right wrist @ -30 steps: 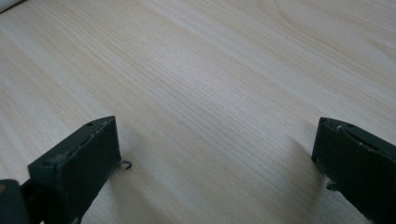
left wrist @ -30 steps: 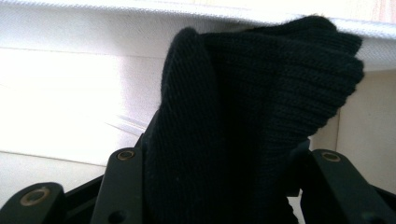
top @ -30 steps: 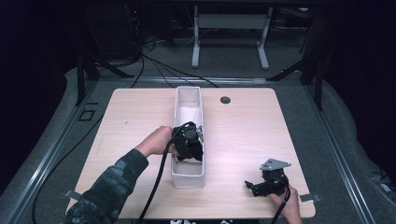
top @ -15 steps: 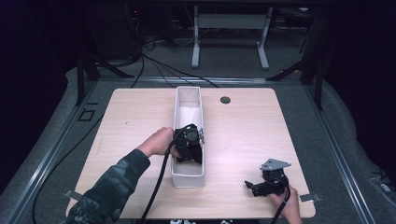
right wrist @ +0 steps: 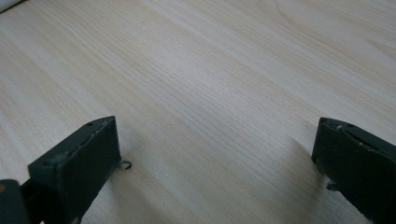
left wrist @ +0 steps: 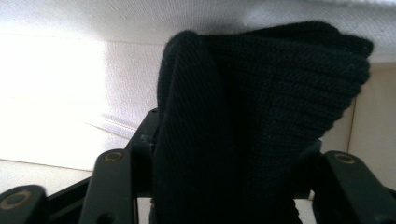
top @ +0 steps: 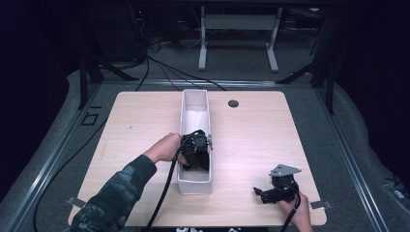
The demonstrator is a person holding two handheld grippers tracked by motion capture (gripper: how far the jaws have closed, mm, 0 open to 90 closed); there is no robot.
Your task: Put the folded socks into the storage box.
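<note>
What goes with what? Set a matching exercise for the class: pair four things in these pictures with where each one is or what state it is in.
Things:
1. black knitted cloth
2. white bin
3. right gripper
4. round dark hole

Places or states:
A. in the table top near its far edge
B. between the jaws of the left gripper
C. low over bare wood at the near right, jaws wide apart
D. long and narrow, standing mid-table

Pairs: 1-B, 2-D, 3-C, 4-A
</note>
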